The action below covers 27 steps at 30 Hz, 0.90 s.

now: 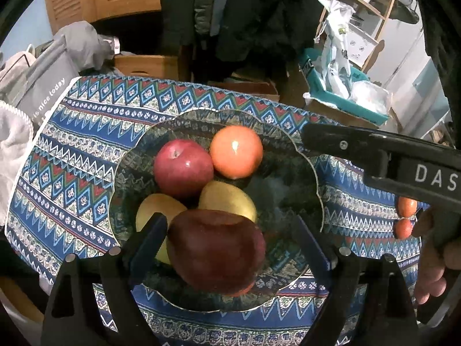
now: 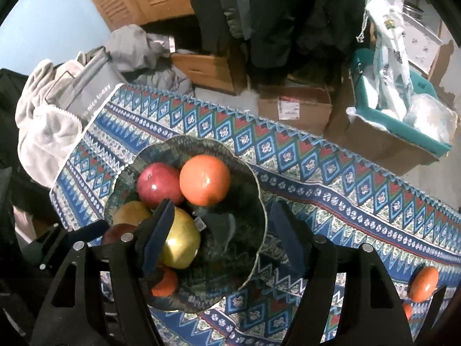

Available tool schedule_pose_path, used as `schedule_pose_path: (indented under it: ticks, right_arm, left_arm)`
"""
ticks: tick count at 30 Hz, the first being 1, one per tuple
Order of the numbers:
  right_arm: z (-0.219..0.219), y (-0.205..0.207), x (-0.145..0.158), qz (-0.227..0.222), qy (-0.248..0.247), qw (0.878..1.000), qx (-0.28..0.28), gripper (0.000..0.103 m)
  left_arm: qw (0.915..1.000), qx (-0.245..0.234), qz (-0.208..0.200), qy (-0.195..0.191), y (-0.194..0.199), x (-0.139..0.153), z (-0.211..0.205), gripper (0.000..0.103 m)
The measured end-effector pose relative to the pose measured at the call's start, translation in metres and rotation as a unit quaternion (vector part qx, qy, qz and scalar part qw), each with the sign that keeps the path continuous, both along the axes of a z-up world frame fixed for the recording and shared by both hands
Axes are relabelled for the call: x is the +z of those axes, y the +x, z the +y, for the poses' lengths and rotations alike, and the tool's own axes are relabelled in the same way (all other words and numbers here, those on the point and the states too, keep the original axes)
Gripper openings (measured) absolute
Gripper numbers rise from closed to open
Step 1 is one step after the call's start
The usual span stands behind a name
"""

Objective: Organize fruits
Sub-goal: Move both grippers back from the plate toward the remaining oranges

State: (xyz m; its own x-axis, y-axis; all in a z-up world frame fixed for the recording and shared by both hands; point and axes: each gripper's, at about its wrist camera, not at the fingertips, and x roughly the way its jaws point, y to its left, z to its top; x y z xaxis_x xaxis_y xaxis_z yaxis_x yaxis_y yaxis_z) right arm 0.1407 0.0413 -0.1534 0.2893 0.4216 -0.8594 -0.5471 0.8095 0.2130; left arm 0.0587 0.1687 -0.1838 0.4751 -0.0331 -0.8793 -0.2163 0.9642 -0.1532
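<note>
Fruits fill the glass bowl (image 1: pixel 305 155); a dark red apple (image 1: pixel 216 248) lies loose between the spread left gripper (image 1: pixel 230 248); the right gripper (image 2: pixel 222 230) gapes empty above the bowl, oranges (image 2: pixel 424 283) near the tablecloth's (image 2: pixel 345 190) right edge.

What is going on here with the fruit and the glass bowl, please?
A person is gathering fruit into a scalloped dark glass bowl on a patterned blue cloth. The left hand-held gripper brackets a dark red apple in the bowl, apparently released. The right hand-held gripper hovers empty over it. Two small orange fruits wait on the cloth.
</note>
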Motion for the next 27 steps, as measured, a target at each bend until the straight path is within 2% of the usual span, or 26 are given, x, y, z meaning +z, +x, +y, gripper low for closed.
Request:
schedule_pose_path:
  ticks: [9, 23, 27]
  right_arm:
    - [-0.020, -0.006, 0.020, -0.038, -0.012, 0.999, -0.017, 0.072]
    - [-0.084, -0.018, 0.040, -0.077, -0.027, 0.995, -0.056, 0.073]
    - [-0.102, -0.022, 0.043, -0.084, -0.028, 0.994, -0.066, 0.077]
  left_arm:
    - [0.9997, -0.002, -0.017, 0.016, 0.000, 0.013, -0.010, 0.090]
    - [0.9989, -0.015, -0.035, 0.028, 0.008, 0.030, -0.039, 0.090]
    - [0.9984, -0.026, -0.037, 0.034, 0.010, 0.034, -0.054, 0.090]
